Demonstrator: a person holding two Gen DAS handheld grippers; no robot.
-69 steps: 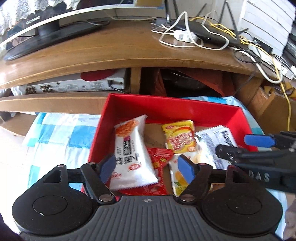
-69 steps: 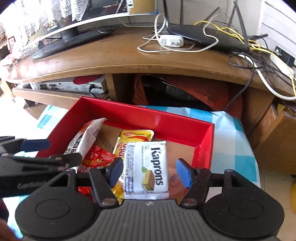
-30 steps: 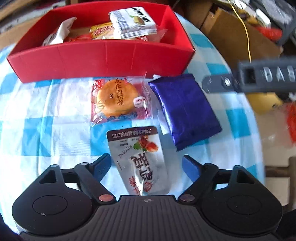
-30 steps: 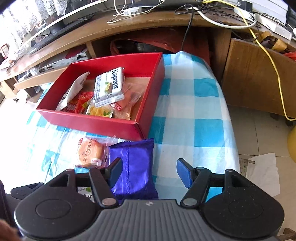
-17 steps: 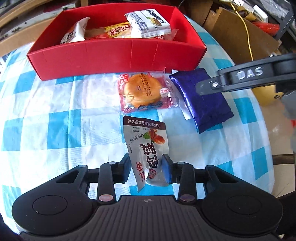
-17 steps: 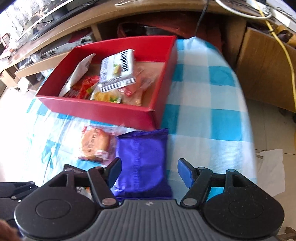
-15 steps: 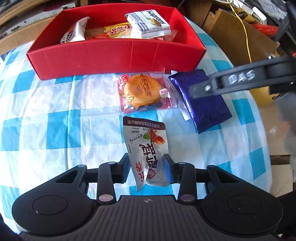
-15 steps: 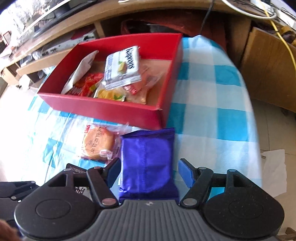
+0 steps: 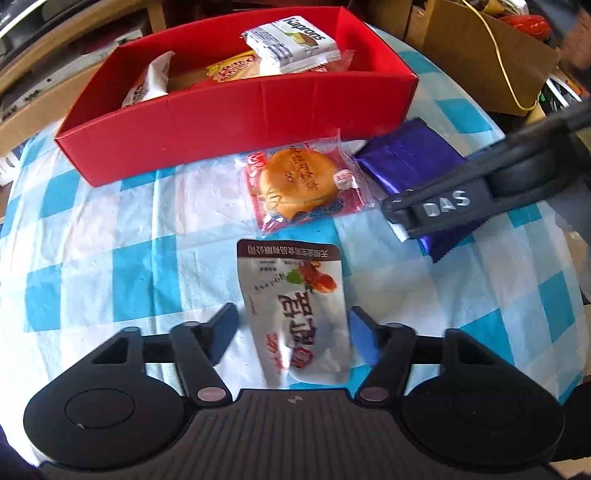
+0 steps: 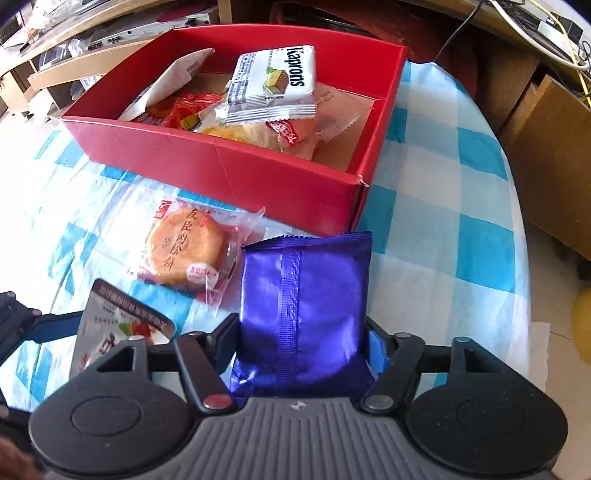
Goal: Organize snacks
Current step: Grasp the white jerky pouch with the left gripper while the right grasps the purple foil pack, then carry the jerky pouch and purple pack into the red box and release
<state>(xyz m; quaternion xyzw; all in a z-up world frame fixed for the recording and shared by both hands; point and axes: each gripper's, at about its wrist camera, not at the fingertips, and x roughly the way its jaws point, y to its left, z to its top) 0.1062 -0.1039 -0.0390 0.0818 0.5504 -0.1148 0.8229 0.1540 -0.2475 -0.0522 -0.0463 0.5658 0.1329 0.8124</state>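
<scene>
A red box [image 9: 236,122] [image 10: 221,162] on the blue-checked cloth holds several snacks, with a white Kaprons pack [image 9: 291,40] [image 10: 277,81] on top. In front of it lie a round cake in clear wrap [image 9: 299,181] [image 10: 184,247], a white pouch [image 9: 299,314] [image 10: 118,332] and a purple pack [image 9: 410,162] [image 10: 303,306]. My left gripper [image 9: 291,332] is open, its fingers on either side of the white pouch without touching it. My right gripper [image 10: 301,343] is shut on the near end of the purple pack.
A wooden TV stand with cables and a silver player [image 10: 122,26] stands behind the box. A cardboard box [image 9: 480,55] and clutter sit at the right. The cloth's right edge [image 10: 517,258] drops off to the floor.
My left gripper was shut on the white pouch and has opened; the pouch lies on the cloth. My right gripper has closed onto the purple pack.
</scene>
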